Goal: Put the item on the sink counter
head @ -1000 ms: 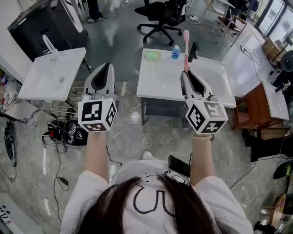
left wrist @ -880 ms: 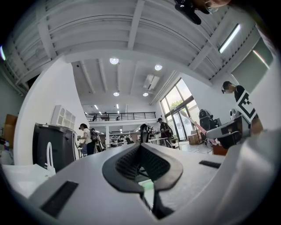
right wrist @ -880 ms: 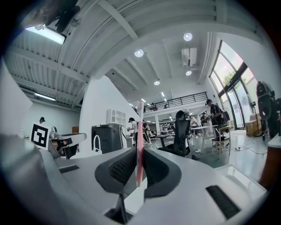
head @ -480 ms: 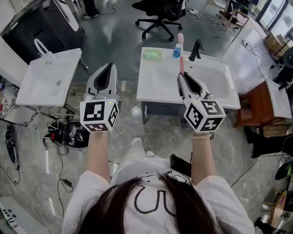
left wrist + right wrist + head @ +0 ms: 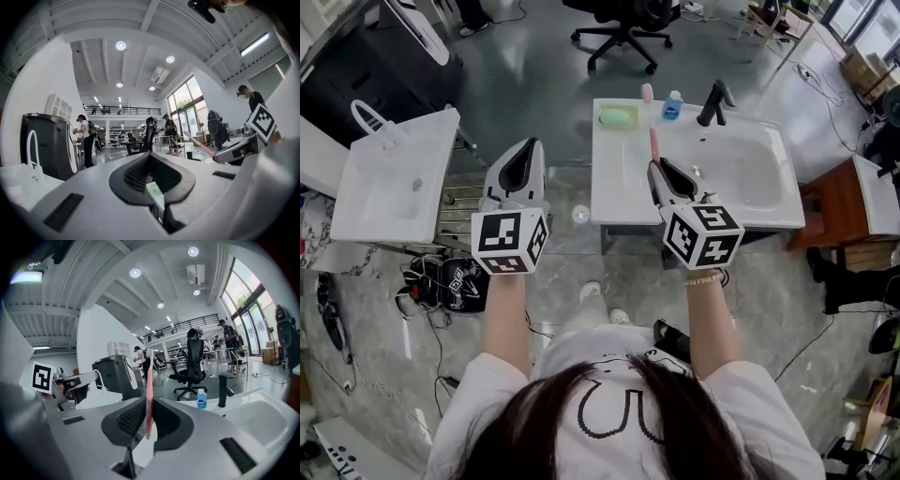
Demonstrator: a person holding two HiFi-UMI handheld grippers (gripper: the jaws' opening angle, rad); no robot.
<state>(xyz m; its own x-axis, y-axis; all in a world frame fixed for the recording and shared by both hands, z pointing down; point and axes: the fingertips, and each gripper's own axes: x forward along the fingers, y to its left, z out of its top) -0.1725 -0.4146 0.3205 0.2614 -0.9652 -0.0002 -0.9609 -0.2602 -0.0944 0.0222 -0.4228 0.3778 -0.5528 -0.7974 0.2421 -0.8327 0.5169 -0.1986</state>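
Note:
A pink toothbrush stands upright between the jaws of my right gripper, which is shut on its handle. The brush head points toward the far rim. This gripper hangs over the left part of the white sink counter, left of the basin. My left gripper hovers over the floor left of the counter, jaws together and empty. The left gripper view also catches the toothbrush at its right.
On the counter's far rim sit a green soap, a small blue bottle and a black faucet. A second white sink stands at left. An office chair, a wooden cabinet and floor cables surround it.
Both grippers moved forward and lower. The toothbrush in the right gripper now hangs over the sink counter's left part instead of in front of its near edge.

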